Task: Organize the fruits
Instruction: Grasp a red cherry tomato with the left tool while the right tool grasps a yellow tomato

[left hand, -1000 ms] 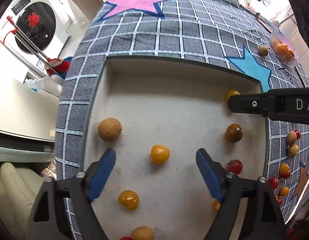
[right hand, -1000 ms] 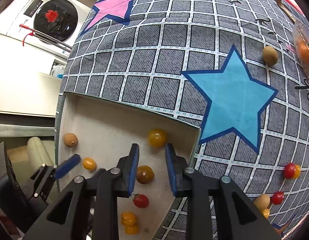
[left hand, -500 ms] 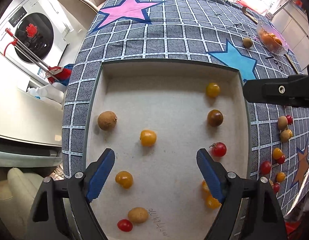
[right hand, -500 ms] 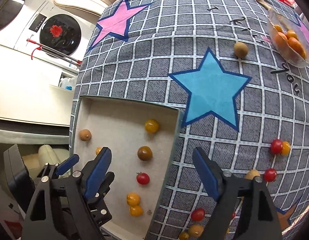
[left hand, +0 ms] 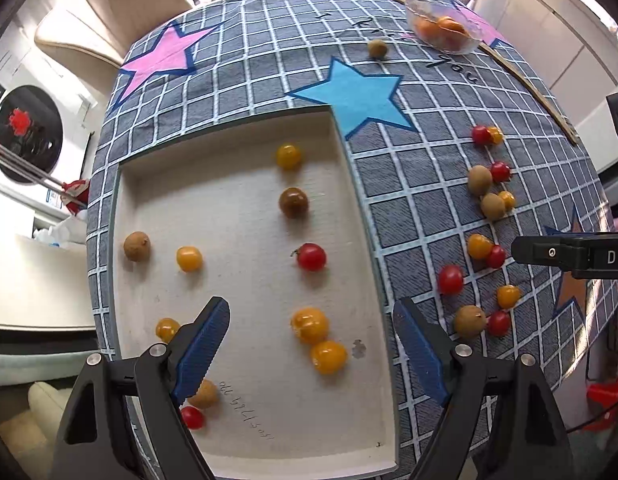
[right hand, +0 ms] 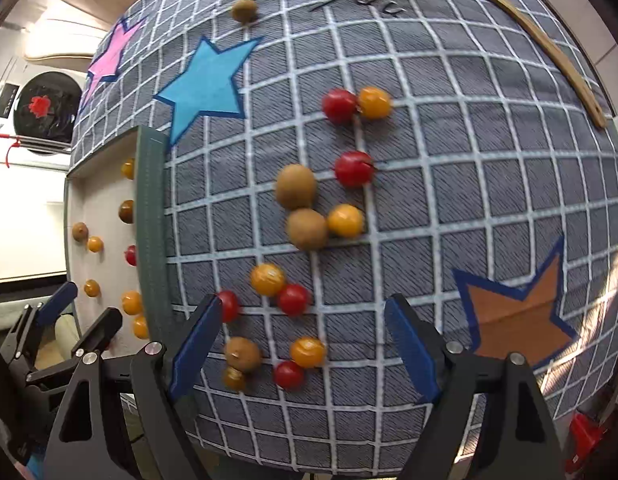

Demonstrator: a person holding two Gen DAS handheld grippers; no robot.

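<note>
A shallow white tray (left hand: 245, 448) with a green rim (right hand: 149, 208) lies on the checked cloth and holds several small fruits: yellow and red cherry tomatoes (left hand: 311, 257) and brown longans (left hand: 136, 245). My left gripper (left hand: 309, 344) is open and empty above the tray's near end. Several loose tomatoes and longans (right hand: 297, 186) lie on the cloth to the right of the tray. My right gripper (right hand: 305, 340) is open and empty, low over the nearest of them, with a yellow tomato (right hand: 308, 352) between its fingers. Its body shows at the right in the left wrist view (left hand: 569, 254).
A clear bowl of orange fruit (left hand: 443, 28) and a lone longan (left hand: 377, 48) sit at the far side. A wooden stick (right hand: 529, 36) lies along the right. The table edge is close below both grippers. A chair and washing machine stand to the left.
My right gripper opened, left the tray and moved right over the loose fruit on the cloth. My left gripper pulled back and shifted right; it stays open.
</note>
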